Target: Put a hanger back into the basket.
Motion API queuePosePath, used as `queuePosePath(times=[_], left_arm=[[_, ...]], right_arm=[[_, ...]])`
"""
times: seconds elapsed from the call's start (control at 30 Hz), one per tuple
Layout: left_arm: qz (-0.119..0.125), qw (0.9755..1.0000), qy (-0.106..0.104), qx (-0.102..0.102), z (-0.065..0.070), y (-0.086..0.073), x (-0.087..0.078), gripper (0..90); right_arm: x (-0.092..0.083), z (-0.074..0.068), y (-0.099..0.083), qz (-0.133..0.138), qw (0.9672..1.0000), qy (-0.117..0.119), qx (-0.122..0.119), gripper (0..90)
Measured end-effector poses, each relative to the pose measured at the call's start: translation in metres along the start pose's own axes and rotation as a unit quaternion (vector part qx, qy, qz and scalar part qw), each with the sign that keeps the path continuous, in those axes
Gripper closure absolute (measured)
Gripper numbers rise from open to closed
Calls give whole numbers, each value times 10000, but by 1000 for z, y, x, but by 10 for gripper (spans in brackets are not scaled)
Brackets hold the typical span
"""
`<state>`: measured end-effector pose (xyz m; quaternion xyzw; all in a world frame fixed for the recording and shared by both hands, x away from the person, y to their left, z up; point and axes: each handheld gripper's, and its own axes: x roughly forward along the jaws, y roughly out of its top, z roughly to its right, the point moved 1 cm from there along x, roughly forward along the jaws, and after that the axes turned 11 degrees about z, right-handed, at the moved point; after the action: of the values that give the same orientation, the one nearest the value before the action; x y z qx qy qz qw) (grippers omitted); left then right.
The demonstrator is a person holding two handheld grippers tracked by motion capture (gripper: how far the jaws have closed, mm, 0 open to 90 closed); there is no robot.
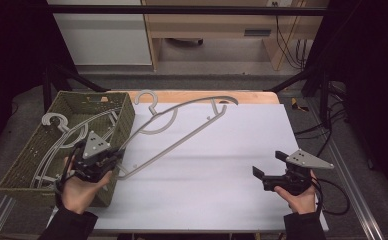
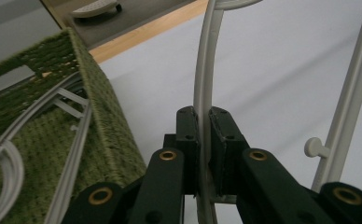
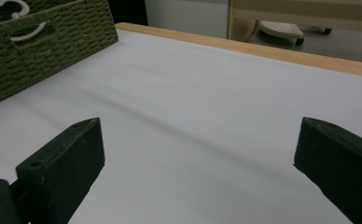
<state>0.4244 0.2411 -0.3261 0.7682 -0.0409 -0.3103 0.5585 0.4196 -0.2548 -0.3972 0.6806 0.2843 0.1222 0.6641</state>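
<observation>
Two tools are working over a white-covered bench [image 1: 222, 170]. High view: the left tool [image 1: 113, 161] is pinching one end of a grey hanger [image 1: 182, 131], which is slanting up over the bench beside a green woven basket [image 1: 124, 117] that is holding more hangers [image 1: 57, 137]; the right tool [image 1: 267, 166] is hovering well apart, its jaws spread and holding nothing. Left gripper view: both jaws of the left tool [image 2: 204, 140] are pressing on the hanger's curved arm [image 2: 202, 88], with the basket [image 2: 104, 121] lying alongside. Right gripper view: the right tool [image 3: 198, 154] is standing wide open above the bare bench [image 3: 193, 102], the basket [image 3: 44, 46] sitting at the far corner.
</observation>
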Motion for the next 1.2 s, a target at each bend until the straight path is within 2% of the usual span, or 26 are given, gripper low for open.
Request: queuePosePath(times=[0.13,0.23,0.27,0.3,0.37,0.4,0.43,0.5,0.57,0.6,0.7,0.77,0.8,0.83,0.93,0.97,1.13,1.17,1.2], left_arm=[[30,9999,104,-15,-15,4,-3,828],[3,9996,287,10,-27,6,-4,828],[3,9996,287,10,-27,6,-4,829],[14,9992,406,1,-34,7,-5,828],[11,9990,444,-6,-39,7,-6,829],[21,9986,522,-42,-48,6,-8,828],[21,9986,522,-42,-48,6,-8,828],[23,9978,663,-89,-61,5,-10,829],[13,9976,687,-83,-64,5,-11,829],[1,9970,757,-140,-72,2,-12,828],[-29,9963,842,-189,-84,-3,-14,828],[-30,9957,889,-239,-88,-5,-15,828],[-66,9948,981,-280,-96,-9,-16,828],[-66,9948,981,-280,-96,-9,-16,828],[-112,9926,1146,-386,-111,-18,-18,828],[-112,9926,1146,-386,-111,-18,-18,828],[-247,9891,1382,-434,-129,-34,-22,828],[-247,9891,1382,-434,-129,-34,-22,828],[-303,9878,1465,-434,-135,-39,-24,828]], right_arm=[[0,0,0,6,10000,-23,6,20],[1,0,0,-1,10000,-27,-2,20],[1,0,0,-8,10000,-21,-7,20],[1,0,0,-11,10000,-21,-12,20],[1,0,-1,-23,10000,8,-10,20],[1,0,-1,-23,10000,6,-10,20],[1,0,-1,-21,10000,5,-10,20],[1,0,-1,-27,10000,-10,-19,20],[2,0,-1,-32,10000,-9,-19,20],[2,0,-1,-32,10000,-4,-29,20],[2,0,-1,-28,10000,-17,-11,20],[2,0,-1,-41,10000,-23,-11,20],[3,0,-1,-43,10000,-20,-10,20],[3,0,-1,-46,10000,-18,-11,20],[3,0,-2,-58,10000,-8,-22,20],[3,0,-2,-56,10000,-7,-24,20],[3,0,-2,-59,10000,-8,-29,20],[3,0,-2,-59,10000,-8,-29,20],[3,0,-2,-54,10000,-12,-15,20]])
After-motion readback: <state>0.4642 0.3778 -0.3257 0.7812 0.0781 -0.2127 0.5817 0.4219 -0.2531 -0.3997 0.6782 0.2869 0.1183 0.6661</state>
